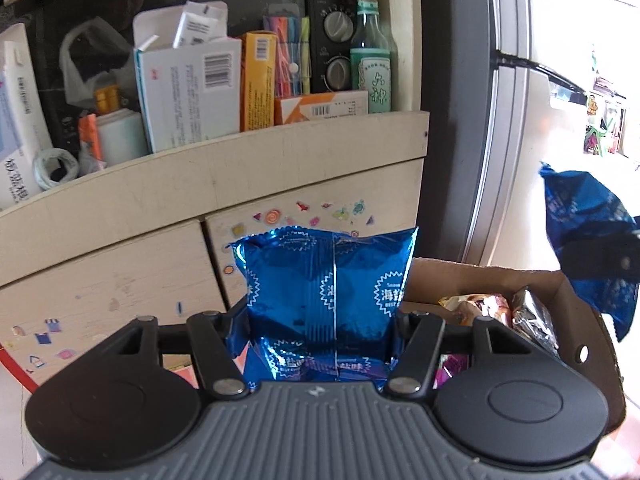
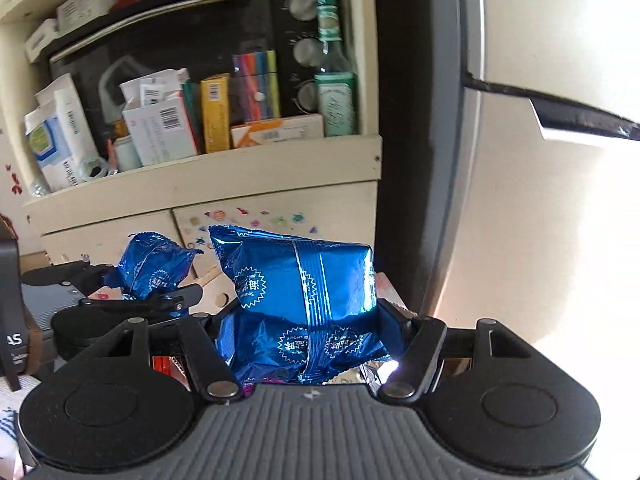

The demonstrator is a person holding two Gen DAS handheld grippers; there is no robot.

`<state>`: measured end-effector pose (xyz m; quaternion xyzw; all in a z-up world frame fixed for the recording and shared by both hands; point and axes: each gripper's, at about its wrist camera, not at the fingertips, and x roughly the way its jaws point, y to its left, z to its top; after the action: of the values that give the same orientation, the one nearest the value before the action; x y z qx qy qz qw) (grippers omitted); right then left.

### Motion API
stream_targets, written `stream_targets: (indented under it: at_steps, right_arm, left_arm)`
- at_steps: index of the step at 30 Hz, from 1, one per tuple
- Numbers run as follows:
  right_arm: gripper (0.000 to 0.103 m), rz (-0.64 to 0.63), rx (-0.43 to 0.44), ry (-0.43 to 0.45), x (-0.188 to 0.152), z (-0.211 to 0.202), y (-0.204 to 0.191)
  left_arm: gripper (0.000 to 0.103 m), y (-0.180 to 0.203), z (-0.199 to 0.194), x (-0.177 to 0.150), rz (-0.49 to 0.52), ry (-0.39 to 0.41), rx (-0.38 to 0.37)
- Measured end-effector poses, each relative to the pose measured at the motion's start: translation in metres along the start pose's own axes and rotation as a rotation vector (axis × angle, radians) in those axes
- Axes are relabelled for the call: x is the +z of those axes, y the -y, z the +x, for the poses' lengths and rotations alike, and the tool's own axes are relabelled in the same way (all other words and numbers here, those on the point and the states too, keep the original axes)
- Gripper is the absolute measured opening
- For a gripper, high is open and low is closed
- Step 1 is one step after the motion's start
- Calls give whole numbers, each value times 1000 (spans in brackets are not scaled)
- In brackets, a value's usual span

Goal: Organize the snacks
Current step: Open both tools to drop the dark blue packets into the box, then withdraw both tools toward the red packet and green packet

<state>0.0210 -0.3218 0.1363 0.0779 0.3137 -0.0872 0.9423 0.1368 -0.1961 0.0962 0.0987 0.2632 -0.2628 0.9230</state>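
Observation:
My left gripper (image 1: 320, 320) is shut on a shiny blue snack packet (image 1: 328, 280) and holds it upright, left of a cardboard box (image 1: 576, 320). The box holds several snack packets (image 1: 500, 312). My right gripper (image 2: 304, 320) is shut on a second blue snack packet (image 2: 296, 280). In the right wrist view the left gripper (image 2: 132, 300) shows at the left with its blue packet (image 2: 152, 264). In the left wrist view the right gripper's packet (image 1: 588, 232) shows at the right edge, above the box.
A cream cabinet (image 1: 200, 192) with stickers on its doors stands behind. Its open shelf holds boxes (image 1: 188, 88), a green bottle (image 1: 370, 48) and a black toaster oven (image 1: 332, 24). A grey fridge door (image 1: 500, 100) is at the right.

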Motion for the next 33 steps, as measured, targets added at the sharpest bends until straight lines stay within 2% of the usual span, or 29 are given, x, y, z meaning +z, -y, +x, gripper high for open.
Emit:
stream_targets:
  at_steps: [2, 4, 6, 16, 21, 33]
  right_arm:
    - [75, 14, -10, -23, -3, 5, 3]
    - [83, 37, -20, -44, -5, 9, 7]
    - [90, 64, -26, -55, -6, 11, 11]
    - [94, 79, 22, -51, -7, 4, 10]
    - [94, 54, 57, -68, -9, 3, 0]
    - [96, -2, 135, -153, -21, 9, -29]
  left_arm:
    - [66, 2, 7, 0, 4, -9, 2]
    - [88, 5, 13, -4, 15, -12, 24]
    - [92, 5, 13, -7, 12, 4, 25]
    - [96, -8, -12, 12, -75, 39, -17]
    - [97, -15, -29, 14, -49, 35, -12]
    - [99, -67, -45, -9, -1, -71, 72]
